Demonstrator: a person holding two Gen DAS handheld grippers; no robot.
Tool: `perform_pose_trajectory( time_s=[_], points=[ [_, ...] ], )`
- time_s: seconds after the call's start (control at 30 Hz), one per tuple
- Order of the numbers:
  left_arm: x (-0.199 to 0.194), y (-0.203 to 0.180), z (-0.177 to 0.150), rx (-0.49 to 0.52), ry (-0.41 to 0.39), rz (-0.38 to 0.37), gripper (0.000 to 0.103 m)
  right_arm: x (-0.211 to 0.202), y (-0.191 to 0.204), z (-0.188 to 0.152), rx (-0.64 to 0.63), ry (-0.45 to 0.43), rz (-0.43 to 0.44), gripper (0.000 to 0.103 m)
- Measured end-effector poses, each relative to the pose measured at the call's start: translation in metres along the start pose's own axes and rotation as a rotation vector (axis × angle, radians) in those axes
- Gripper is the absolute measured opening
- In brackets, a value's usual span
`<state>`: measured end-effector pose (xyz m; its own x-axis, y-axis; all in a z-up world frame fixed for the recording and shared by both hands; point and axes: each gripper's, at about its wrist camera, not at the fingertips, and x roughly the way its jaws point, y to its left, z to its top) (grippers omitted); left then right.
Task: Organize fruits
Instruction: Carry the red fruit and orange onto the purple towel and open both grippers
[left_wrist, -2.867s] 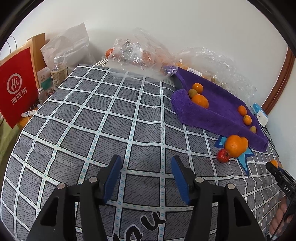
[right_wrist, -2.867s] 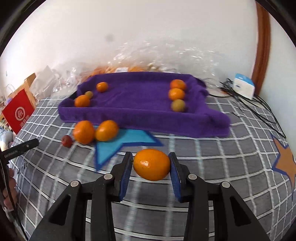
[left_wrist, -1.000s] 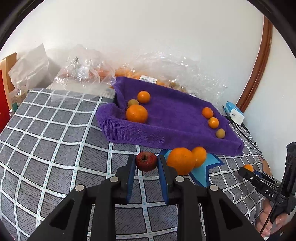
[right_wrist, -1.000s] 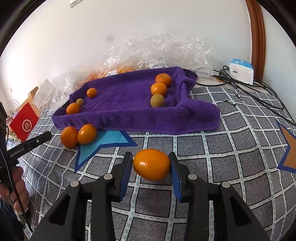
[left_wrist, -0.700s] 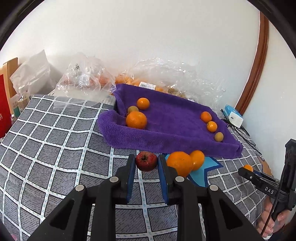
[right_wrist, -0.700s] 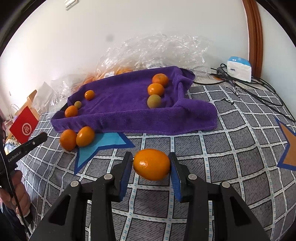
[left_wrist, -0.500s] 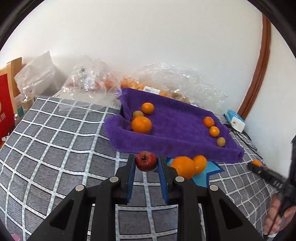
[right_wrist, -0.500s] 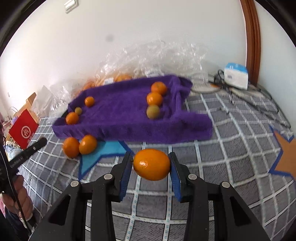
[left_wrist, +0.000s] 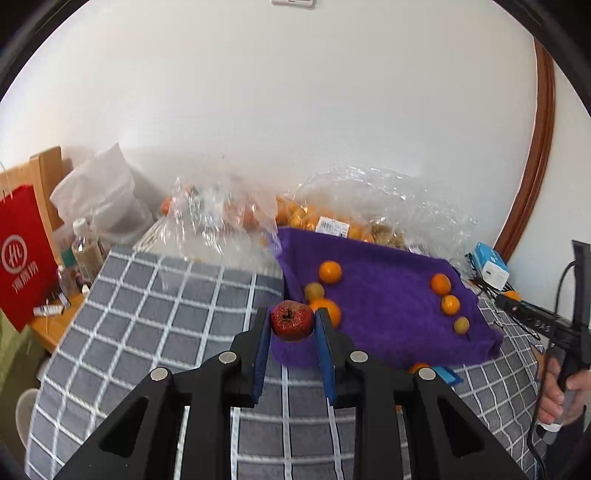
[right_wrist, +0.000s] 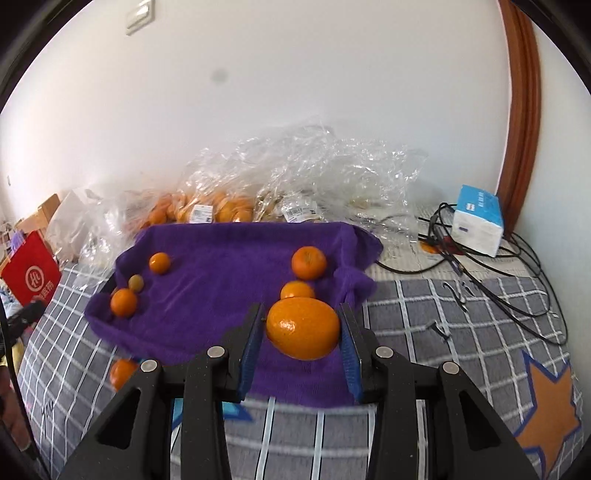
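Left gripper (left_wrist: 291, 325) clenching red fruit (left_wrist: 291, 320), right gripper (right_wrist: 302, 332) grasping orange (right_wrist: 303, 328), tissue box (right_wrist: 478, 225) clearer rightward

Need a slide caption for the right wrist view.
Right gripper holds an orange above the purple towel, where other fruit already lies.

We can read little here. The red paper bag (left_wrist: 23, 254), at nine o'clock in the left wrist view, carries a white ring with the letters "Hi" and a row of white Chinese characters beneath it, too soft for us to read. The right tongs' black body (left_wrist: 535, 322), at three o'clock, bears small white lettering that looks like "DAS". White barcode labels (left_wrist: 330, 225) on the plastic bags are illegible to us.
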<state>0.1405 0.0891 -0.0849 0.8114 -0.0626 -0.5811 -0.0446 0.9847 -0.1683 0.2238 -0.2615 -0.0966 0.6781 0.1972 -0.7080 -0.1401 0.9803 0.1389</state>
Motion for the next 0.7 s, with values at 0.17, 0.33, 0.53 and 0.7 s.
perform_pose_trajectory(
  time_s=[0.17, 0.33, 0.53, 0.7],
  points=[
    [0.017, -0.003, 0.019, -0.007, 0.022, -0.017, 0.023, 0.036, -0.008, 0.004, 0.017, 0.046, -0.009, 0.039],
    [0.04, -0.015, 0.029, -0.003, 0.056, -0.047, 0.023, 0.058, -0.016, 0.001, 0.051, 0.077, 0.017, 0.039],
    [0.07, -0.028, 0.024, -0.009, 0.124, -0.063, 0.023, 0.073, -0.014, -0.006, 0.036, 0.109, 0.018, 0.039],
    [0.088, -0.044, 0.022, 0.025, 0.166, -0.079, 0.023, 0.074, -0.01, -0.008, 0.018, 0.105, 0.019, 0.04]
  ],
)
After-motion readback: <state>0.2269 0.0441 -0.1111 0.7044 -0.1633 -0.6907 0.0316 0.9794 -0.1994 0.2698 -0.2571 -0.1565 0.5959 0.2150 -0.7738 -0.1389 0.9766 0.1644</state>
